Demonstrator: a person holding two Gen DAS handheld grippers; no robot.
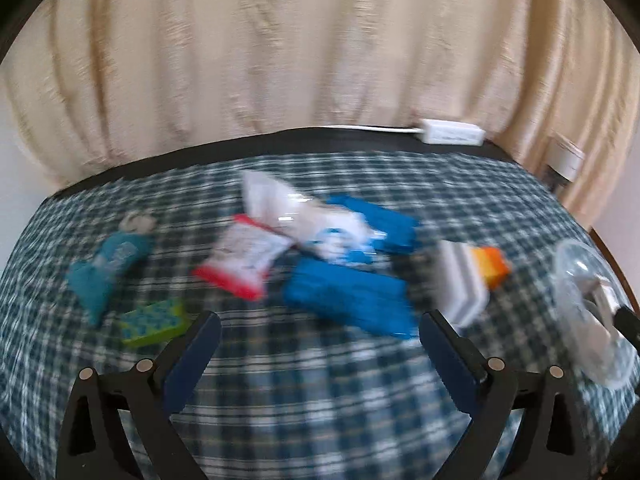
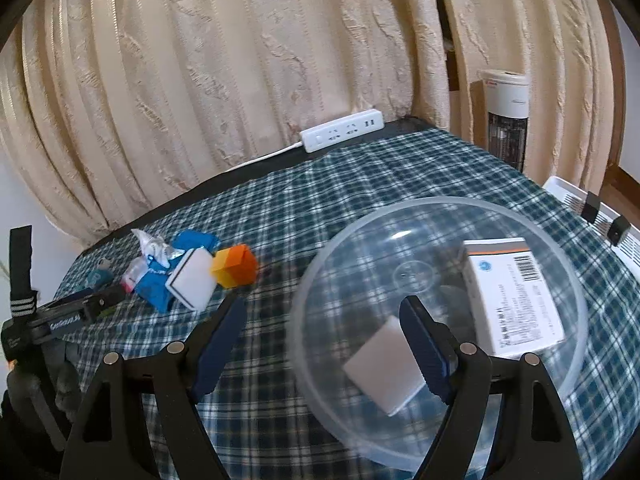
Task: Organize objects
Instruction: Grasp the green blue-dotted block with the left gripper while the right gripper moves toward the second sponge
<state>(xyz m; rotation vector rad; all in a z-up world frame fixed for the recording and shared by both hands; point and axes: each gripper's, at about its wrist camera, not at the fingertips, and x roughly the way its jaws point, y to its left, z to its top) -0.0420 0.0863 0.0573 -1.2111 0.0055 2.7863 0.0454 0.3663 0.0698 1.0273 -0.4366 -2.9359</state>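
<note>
Left wrist view: motion blur smears the packets [image 1: 280, 236] heaped mid-surface; printing unreadable.
Left tool [image 1: 320, 334]: spread wide, nothing gripped.
Right wrist view: clear bowl [image 2: 360, 240] holds white box [image 2: 516, 296], gray-white block [image 2: 384, 368].
Right tool [image 2: 322, 320]: released, empty, one finger over the bowl.

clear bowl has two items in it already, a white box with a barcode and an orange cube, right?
Not quite. In the right wrist view the clear bowl holds the white barcode box and a white block. The orange cube sits outside on the tablecloth.

Blurred packets [image 1: 248, 256] on checked cloth [image 1: 320, 400]
</note>
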